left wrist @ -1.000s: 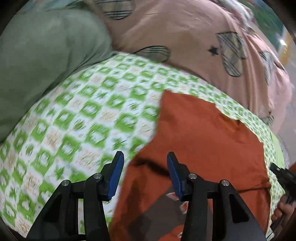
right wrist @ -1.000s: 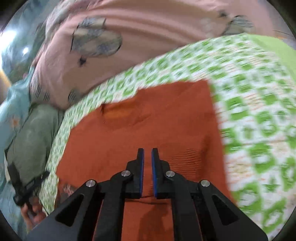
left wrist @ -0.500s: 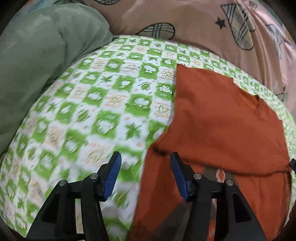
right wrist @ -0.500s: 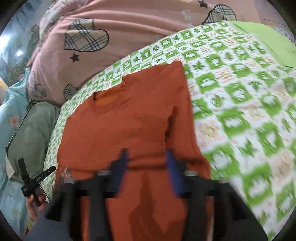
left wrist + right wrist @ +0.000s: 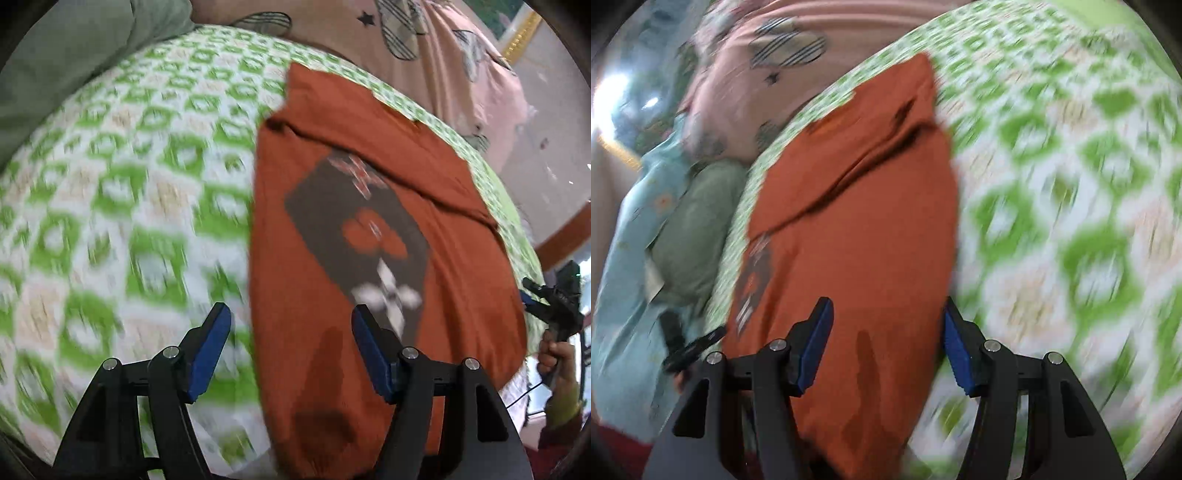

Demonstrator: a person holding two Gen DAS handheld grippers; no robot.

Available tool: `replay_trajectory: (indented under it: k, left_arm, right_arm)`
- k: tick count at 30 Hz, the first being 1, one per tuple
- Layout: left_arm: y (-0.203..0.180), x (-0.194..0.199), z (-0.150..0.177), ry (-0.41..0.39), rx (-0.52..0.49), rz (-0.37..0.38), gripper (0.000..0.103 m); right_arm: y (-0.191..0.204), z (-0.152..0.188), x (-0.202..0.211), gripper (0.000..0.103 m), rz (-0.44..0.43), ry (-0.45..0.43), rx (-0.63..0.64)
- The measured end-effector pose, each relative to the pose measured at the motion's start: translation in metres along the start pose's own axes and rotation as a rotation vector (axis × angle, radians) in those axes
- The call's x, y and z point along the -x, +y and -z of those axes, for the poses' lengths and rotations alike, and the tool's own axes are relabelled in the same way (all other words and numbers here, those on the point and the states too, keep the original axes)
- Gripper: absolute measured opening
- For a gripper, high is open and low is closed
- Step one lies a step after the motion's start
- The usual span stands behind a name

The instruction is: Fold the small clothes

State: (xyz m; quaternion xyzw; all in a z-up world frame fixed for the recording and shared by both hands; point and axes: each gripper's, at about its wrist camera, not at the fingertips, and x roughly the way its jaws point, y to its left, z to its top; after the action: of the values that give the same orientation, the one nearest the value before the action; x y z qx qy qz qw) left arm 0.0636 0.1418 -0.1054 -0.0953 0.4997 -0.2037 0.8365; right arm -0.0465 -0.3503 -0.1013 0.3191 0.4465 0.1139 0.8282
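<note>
A small rust-orange sweater (image 5: 332,229) lies flat on a green-and-white patterned sheet (image 5: 129,184), its top part folded down over the body. A dark square print (image 5: 354,229) with orange and white shapes shows on it. My left gripper (image 5: 290,347) is open and empty, above the sweater's near left edge. In the right wrist view the sweater (image 5: 857,221) lies lengthwise ahead, and my right gripper (image 5: 886,343) is open and empty above its near right edge. The right gripper also shows in the left wrist view (image 5: 554,306), held in a hand.
A pink blanket with plaid hearts (image 5: 424,44) is bunched behind the sweater. A grey-green pillow (image 5: 66,48) lies at the far left and shows in the right wrist view (image 5: 694,229), beside a light blue cloth (image 5: 624,258). Both views are motion-blurred.
My right gripper has opened and let go of the sweater. Both grippers pulled back toward the near edge. The sweater's top part now lies folded down, with the dark print in full view.
</note>
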Motion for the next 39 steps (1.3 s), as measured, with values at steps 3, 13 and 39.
replay_trajectory:
  k: [3, 13, 39]
  left_arm:
    - [-0.009, 0.012, 0.029, -0.009, -0.02, 0.07, 0.068]
    - [-0.012, 0.025, 0.065, 0.016, -0.072, 0.194, 0.058]
    - [-0.009, 0.031, 0.058, -0.008, -0.077, 0.145, 0.005]
  right_arm:
    - [0.009, 0.03, 0.009, 0.059, -0.108, 0.025, 0.033]
    - [0.015, 0.068, 0.006, 0.061, -0.359, 0.007, 0.025]
    - [0.032, 0.068, 0.022, 0.008, -0.353, 0.022, 0.126]
